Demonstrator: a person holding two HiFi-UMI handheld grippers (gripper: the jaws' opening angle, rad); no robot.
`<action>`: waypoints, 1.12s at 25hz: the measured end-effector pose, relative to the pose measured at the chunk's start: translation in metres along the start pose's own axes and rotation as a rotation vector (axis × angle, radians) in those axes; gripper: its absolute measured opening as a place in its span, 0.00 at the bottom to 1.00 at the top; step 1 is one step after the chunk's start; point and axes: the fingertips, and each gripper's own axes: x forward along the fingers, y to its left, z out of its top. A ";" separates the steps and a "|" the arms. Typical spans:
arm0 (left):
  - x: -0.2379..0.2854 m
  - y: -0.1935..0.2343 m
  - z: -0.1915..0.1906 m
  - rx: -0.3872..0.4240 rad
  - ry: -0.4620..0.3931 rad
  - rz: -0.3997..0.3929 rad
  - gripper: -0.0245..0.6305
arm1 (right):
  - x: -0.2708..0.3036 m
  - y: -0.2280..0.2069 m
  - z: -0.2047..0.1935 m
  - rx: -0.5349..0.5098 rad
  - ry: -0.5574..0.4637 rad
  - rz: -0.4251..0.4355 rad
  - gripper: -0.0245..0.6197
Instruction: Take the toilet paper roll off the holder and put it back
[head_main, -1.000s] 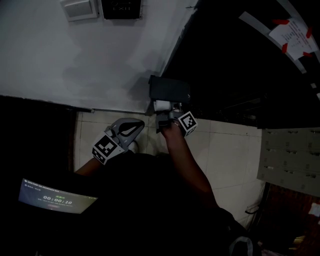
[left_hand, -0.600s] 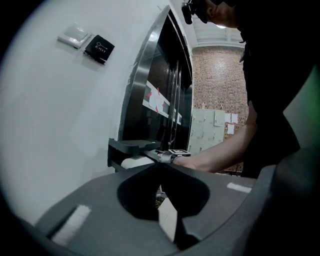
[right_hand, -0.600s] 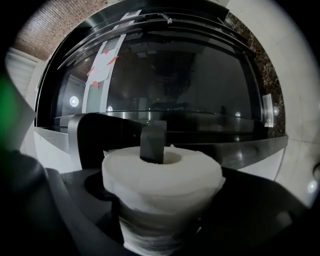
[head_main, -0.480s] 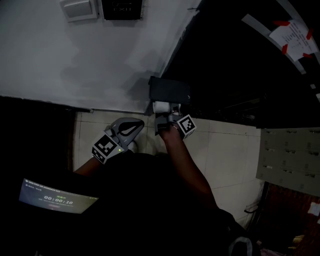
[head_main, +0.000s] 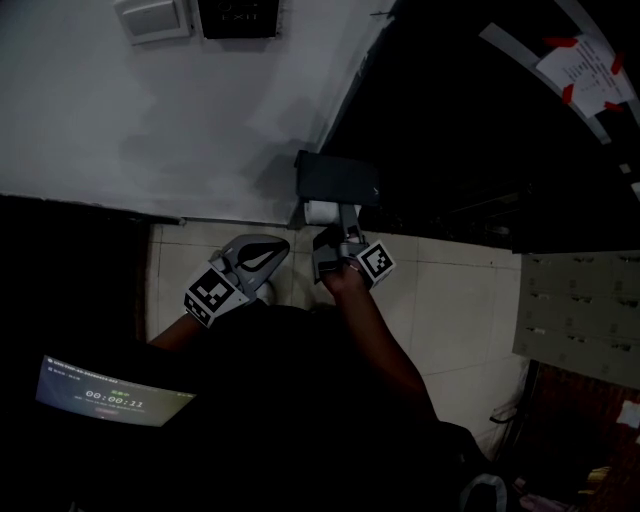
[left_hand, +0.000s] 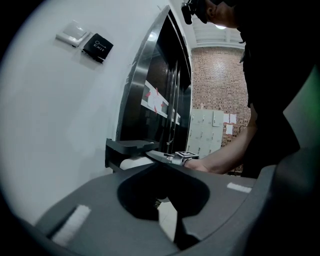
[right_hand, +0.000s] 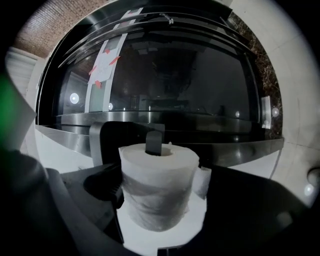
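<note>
With right tongs (right_hand: 159, 192) clamped on the toilet paper roll (right_hand: 157, 165), left tongs (left_hand: 162, 172) shut empty, seems mid-removal, calling for a straight slide off the holder peg (right_hand: 154, 142).

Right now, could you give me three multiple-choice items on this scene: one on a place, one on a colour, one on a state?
1. Where is the roll?
A. in a basket
B. between the right gripper's jaws, at the holder
C. on a shelf
2. What colour is the holder?
A. black
B. red
C. yellow
3. How is the left gripper?
A. shut on the roll
B. wide open
C. shut, empty

1 B: the jaws flank it on the holder's peg.
2 A: it looks black in both views.
3 C: its jaws meet with nothing between.
</note>
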 end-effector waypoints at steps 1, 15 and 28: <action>0.000 0.000 0.000 0.000 0.000 -0.001 0.04 | -0.003 0.000 -0.002 0.002 0.008 0.005 0.80; 0.005 -0.009 0.002 0.016 -0.003 -0.011 0.04 | -0.044 0.007 -0.016 0.018 0.059 0.007 0.80; 0.005 -0.007 0.004 0.012 -0.010 -0.004 0.04 | -0.070 0.045 -0.019 -0.243 0.185 0.121 0.80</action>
